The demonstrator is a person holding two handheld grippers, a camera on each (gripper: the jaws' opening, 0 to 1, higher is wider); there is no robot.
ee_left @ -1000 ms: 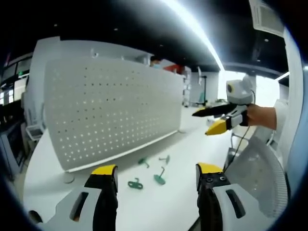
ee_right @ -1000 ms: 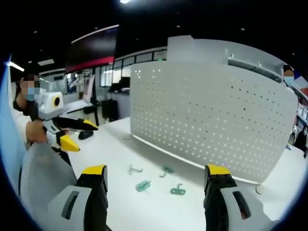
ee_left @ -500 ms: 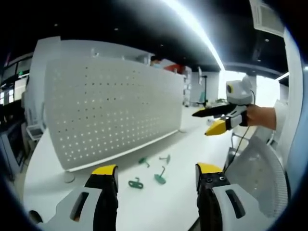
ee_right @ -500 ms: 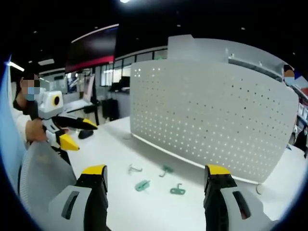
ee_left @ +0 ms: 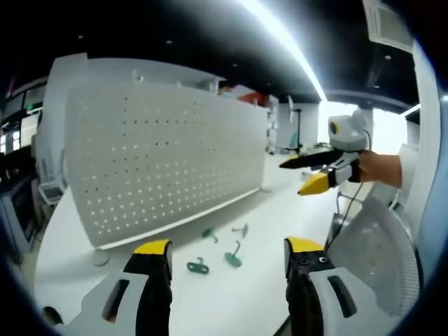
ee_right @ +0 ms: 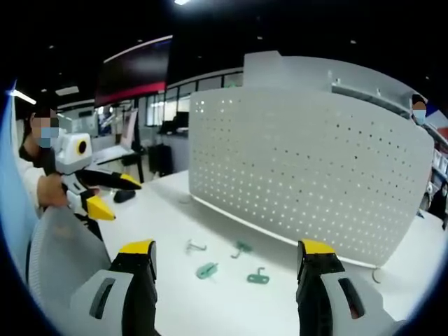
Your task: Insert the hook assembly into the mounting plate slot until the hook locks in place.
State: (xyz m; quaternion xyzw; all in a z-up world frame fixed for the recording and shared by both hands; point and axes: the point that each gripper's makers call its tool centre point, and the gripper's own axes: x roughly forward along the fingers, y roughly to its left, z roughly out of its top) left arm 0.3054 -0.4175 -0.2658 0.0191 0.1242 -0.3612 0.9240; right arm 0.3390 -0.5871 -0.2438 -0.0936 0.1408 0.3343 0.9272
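Our left gripper (ee_left: 226,253) and right gripper (ee_right: 227,255) both hang released and empty above the white bench (ee_right: 161,210), jaws wide apart. The green hooks (ee_right: 257,277) lie loose between us and the upright perforated mounting plate (ee_right: 308,168), none of them touched yet. We judge it best to lower one gripper squarely over a single hook, pinch its shank, and keep hooks and plate in sight.

Hooks (ee_left: 232,260) too small to make out; pegboard (ee_right: 308,175) slots mere dots.
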